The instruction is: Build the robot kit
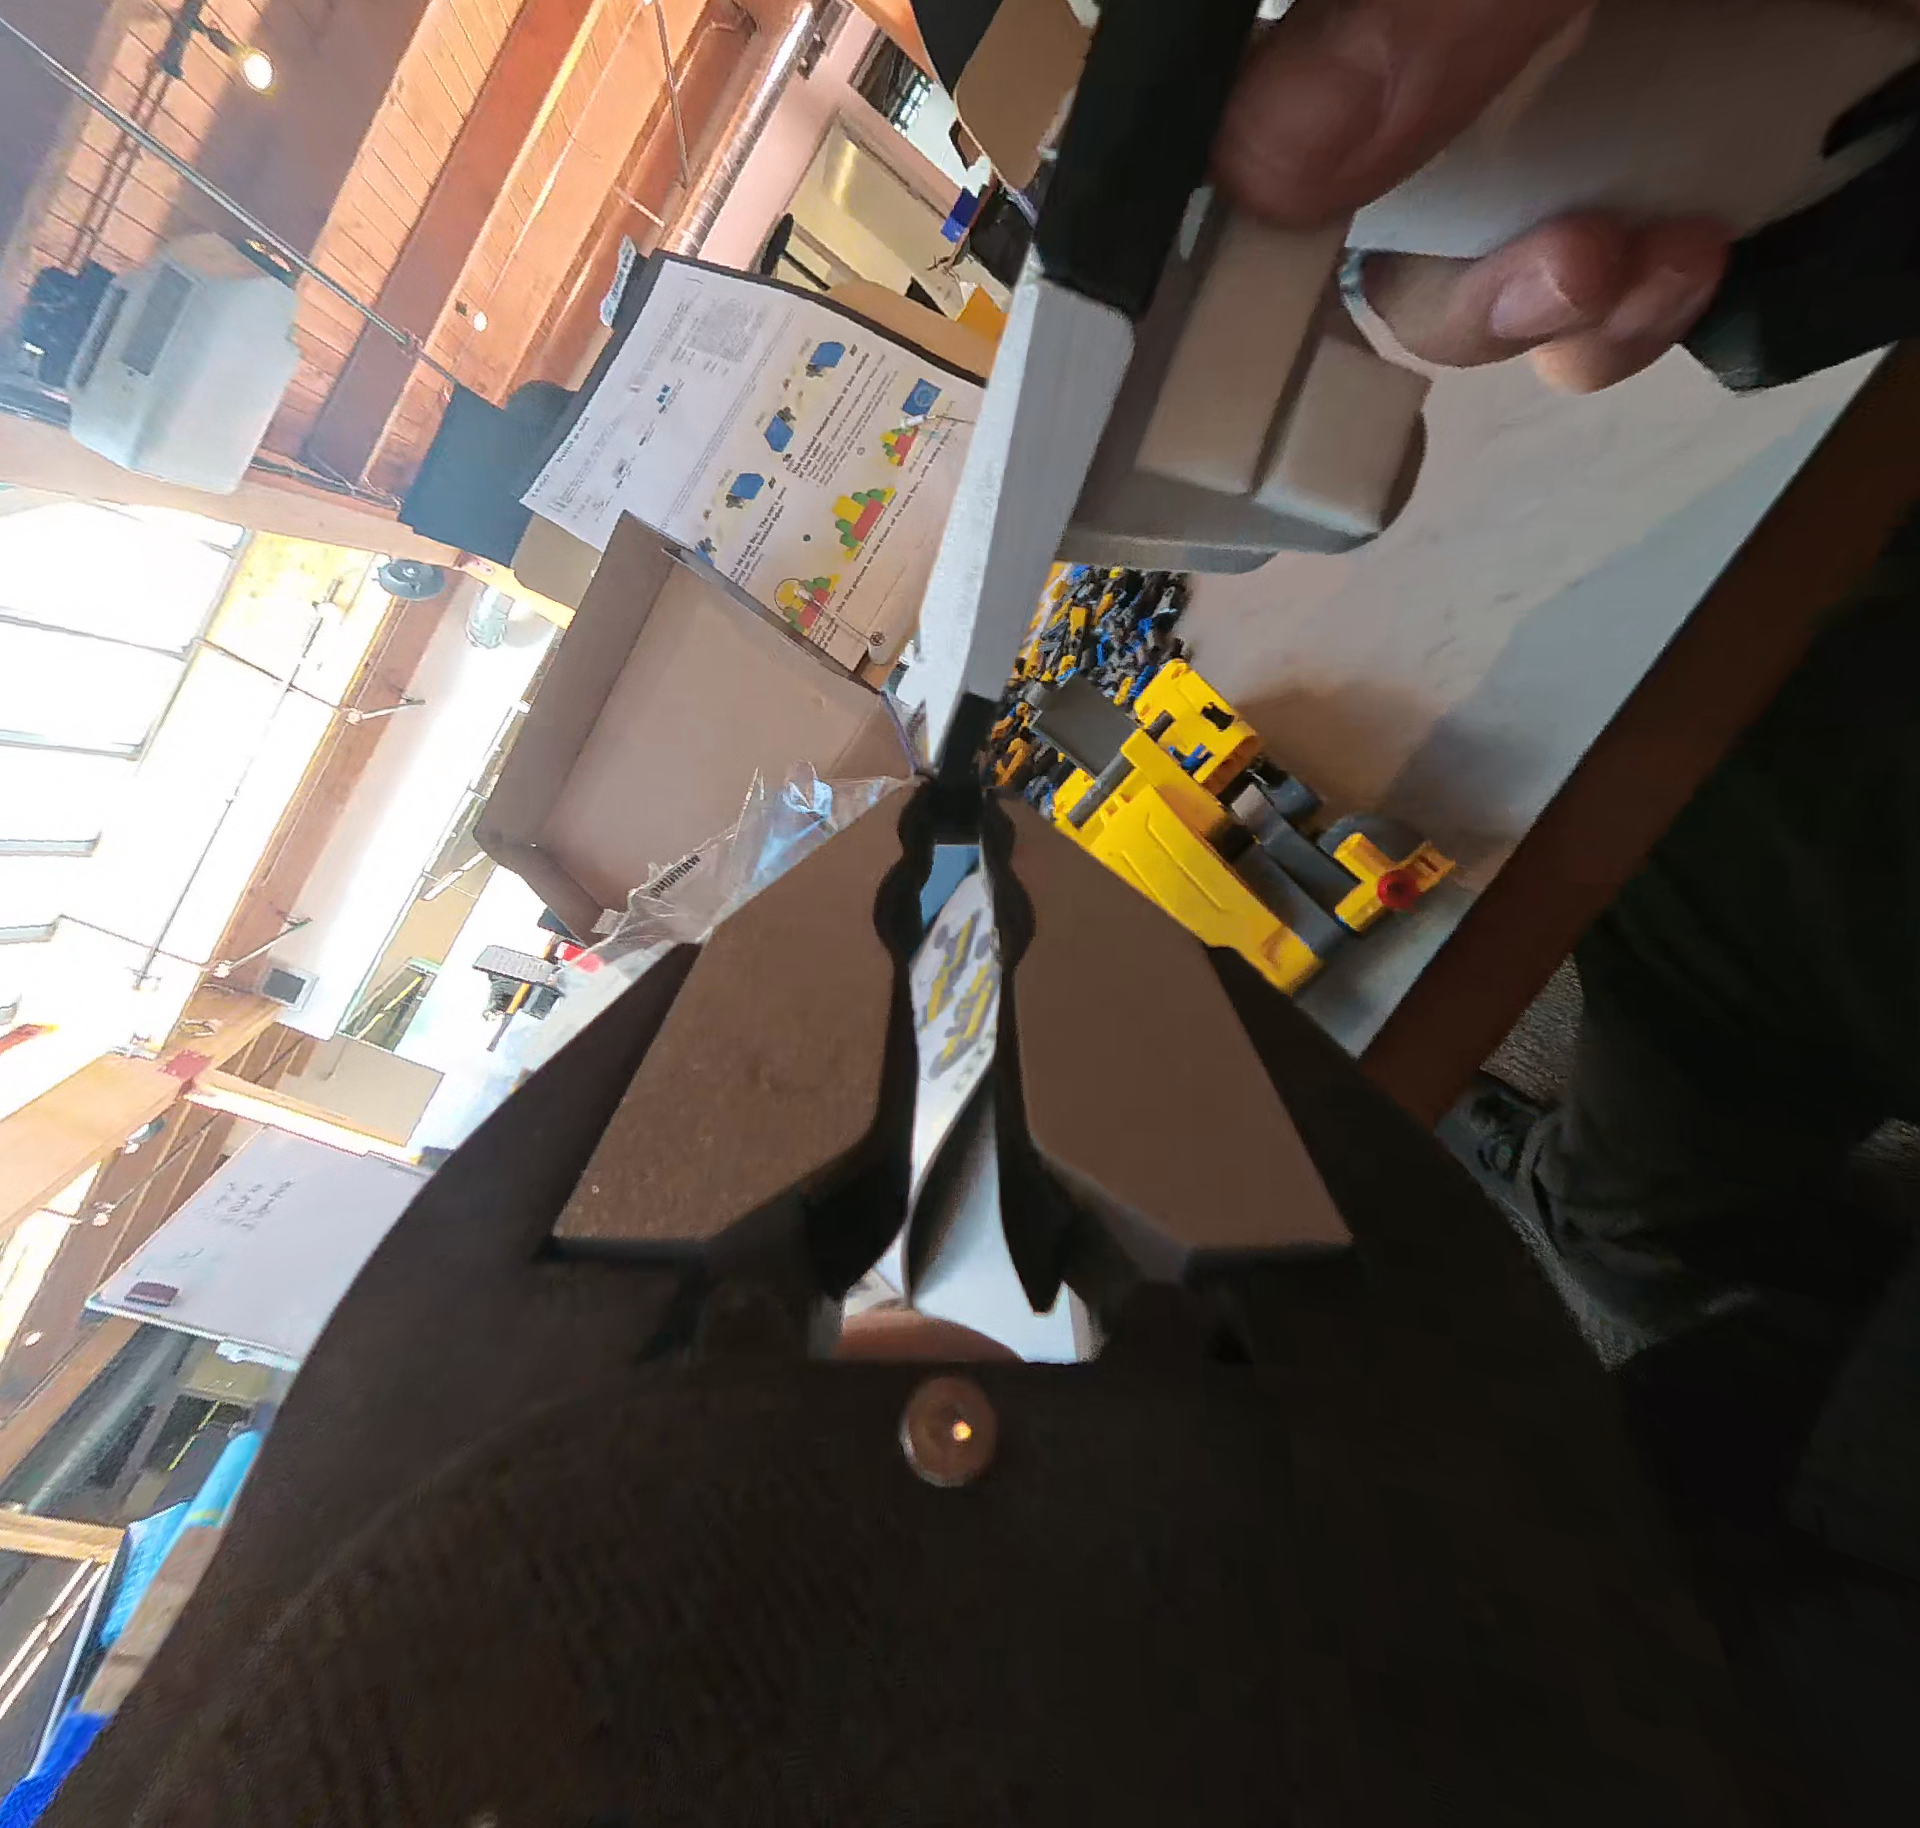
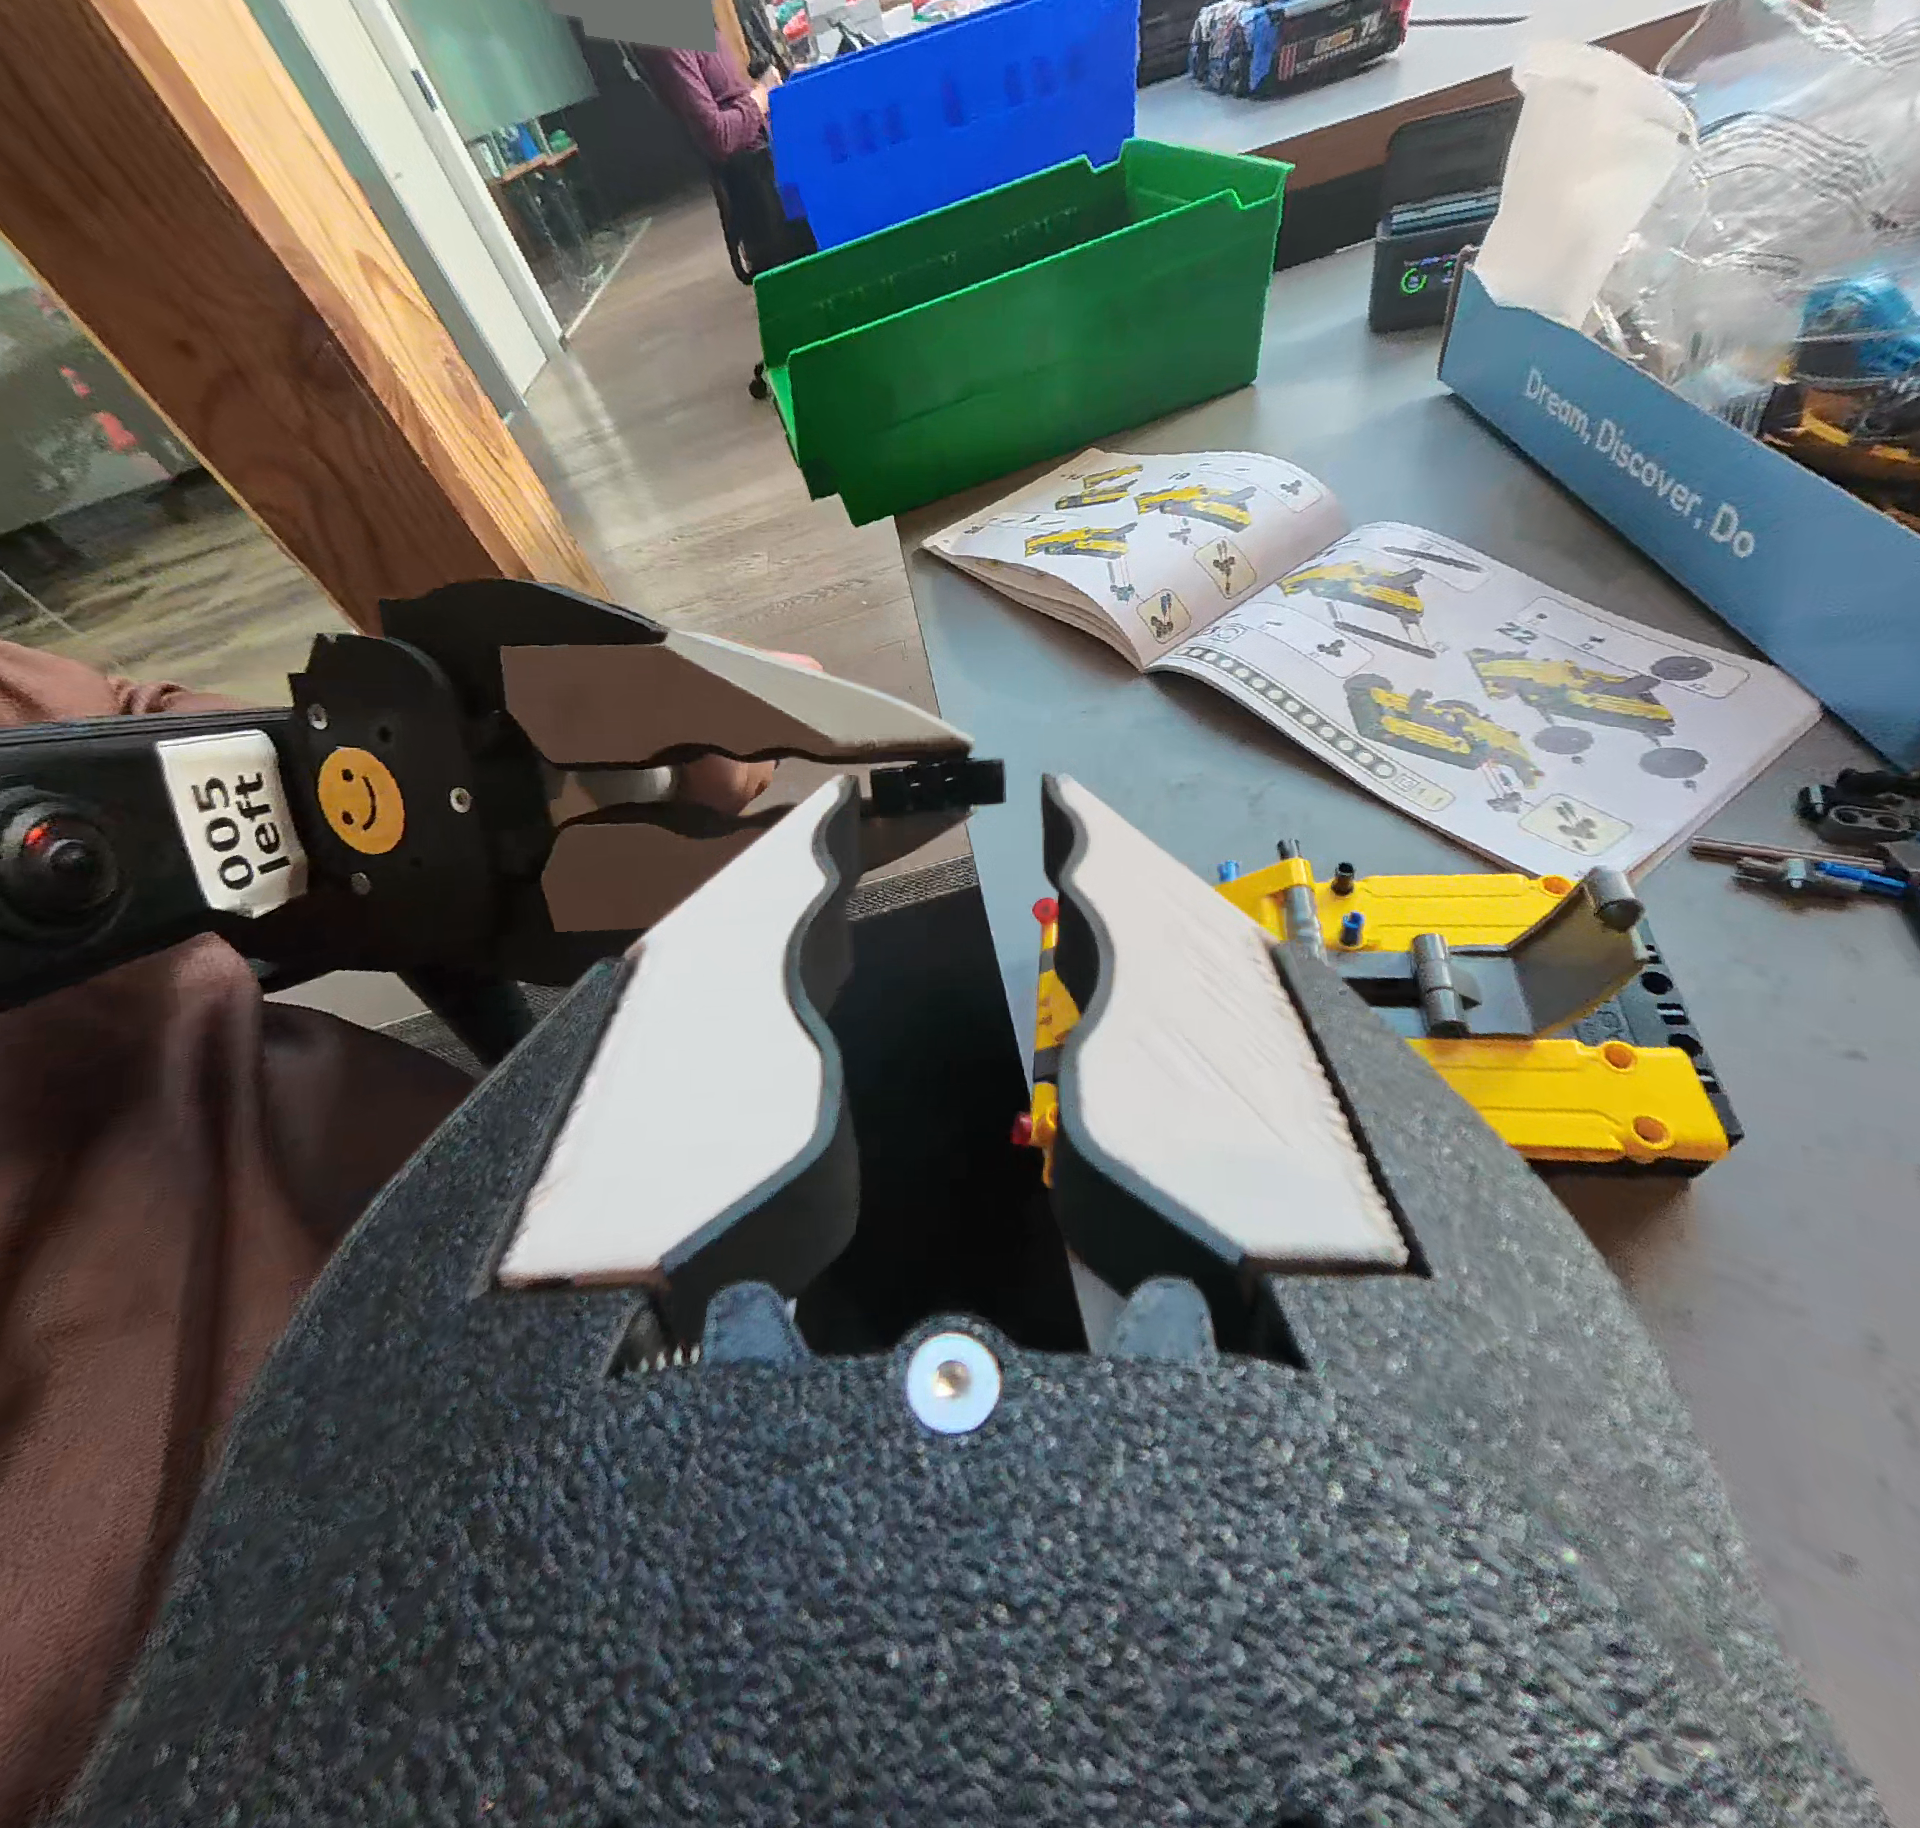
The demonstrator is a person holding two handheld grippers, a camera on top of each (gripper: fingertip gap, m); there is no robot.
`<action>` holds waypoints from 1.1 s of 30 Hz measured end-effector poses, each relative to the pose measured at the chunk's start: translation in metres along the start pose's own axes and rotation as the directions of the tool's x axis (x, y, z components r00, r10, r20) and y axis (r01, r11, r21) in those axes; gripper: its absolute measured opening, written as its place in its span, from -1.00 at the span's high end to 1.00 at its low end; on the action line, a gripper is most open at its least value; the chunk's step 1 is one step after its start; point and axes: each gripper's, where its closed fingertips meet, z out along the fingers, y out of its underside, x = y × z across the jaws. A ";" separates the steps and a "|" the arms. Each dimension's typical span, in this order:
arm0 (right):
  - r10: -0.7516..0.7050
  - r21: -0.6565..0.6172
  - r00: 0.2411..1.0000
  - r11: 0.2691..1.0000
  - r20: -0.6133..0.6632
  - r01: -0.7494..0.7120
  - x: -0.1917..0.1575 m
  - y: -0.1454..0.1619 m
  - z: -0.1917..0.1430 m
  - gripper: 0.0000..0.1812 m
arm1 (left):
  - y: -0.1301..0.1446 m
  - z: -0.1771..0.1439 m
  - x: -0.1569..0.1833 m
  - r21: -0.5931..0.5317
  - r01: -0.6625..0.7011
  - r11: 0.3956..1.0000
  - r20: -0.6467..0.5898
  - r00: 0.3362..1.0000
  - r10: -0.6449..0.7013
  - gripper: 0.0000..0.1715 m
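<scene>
My left gripper (image 1: 951, 812) is shut on a small black brick piece (image 1: 961, 750) and holds it in the air by the table edge. In the right wrist view the left gripper (image 2: 894, 768) comes in from the left with the black piece (image 2: 935, 786) sticking out of its tips. My right gripper (image 2: 948, 789) is open, with its two fingertips on either side of that piece and apart from it. A partly built yellow and black toy vehicle (image 2: 1507, 1082) lies on the grey table (image 2: 1143, 739) just beyond; it also shows in the left wrist view (image 1: 1195, 843).
An open instruction booklet (image 2: 1351, 656) lies behind the model. A green bin (image 2: 1018, 344) and a blue bin (image 2: 956, 105) stand at the table's far corner. A blue box (image 2: 1662, 490) with plastic bags is at right, loose parts (image 2: 1860, 833) beside it. A cardboard box (image 1: 707, 739) stands farther off. Only a small space, under 4 cm, lies between the two pairs of fingers.
</scene>
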 end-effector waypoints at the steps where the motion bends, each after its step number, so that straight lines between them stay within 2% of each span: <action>1: -0.021 -0.001 1.000 1.000 -0.014 0.021 0.000 0.001 0.000 0.69 | 0.001 0.000 0.004 -0.008 0.000 1.000 -0.015 1.000 0.000 0.94; 6: -0.110 -0.021 0.992 0.994 -0.061 0.109 0.001 0.005 -0.001 0.82 | 0.005 0.002 0.010 -0.024 0.010 1.000 -0.050 0.999 -0.011 0.94; 8: -0.141 -0.024 0.987 0.990 -0.076 0.140 0.001 0.005 0.000 0.94 | 0.008 0.003 0.010 -0.027 0.007 1.000 -0.051 0.999 -0.009 0.94; 12: -0.187 -0.056 0.977 0.982 -0.099 0.182 0.004 0.010 0.007 0.96 | 0.016 0.003 0.012 -0.035 0.012 0.999 -0.062 0.998 -0.014 0.94; 19: -0.127 -0.031 0.986 0.992 -0.106 0.125 0.011 0.014 0.018 0.96 | 0.029 0.007 0.015 -0.045 0.149 0.988 -0.066 0.986 -0.152 0.94; 26: -0.170 -0.032 0.978 0.985 -0.121 0.167 0.012 0.010 0.016 0.97 | 0.027 0.007 0.016 -0.006 0.327 0.945 -0.091 0.941 -0.327 0.93; 33: -0.151 -0.042 0.970 0.989 -0.191 0.145 0.036 0.006 -0.019 0.96 | 0.035 0.004 0.010 -0.026 0.490 0.872 -0.151 0.860 -0.488 0.61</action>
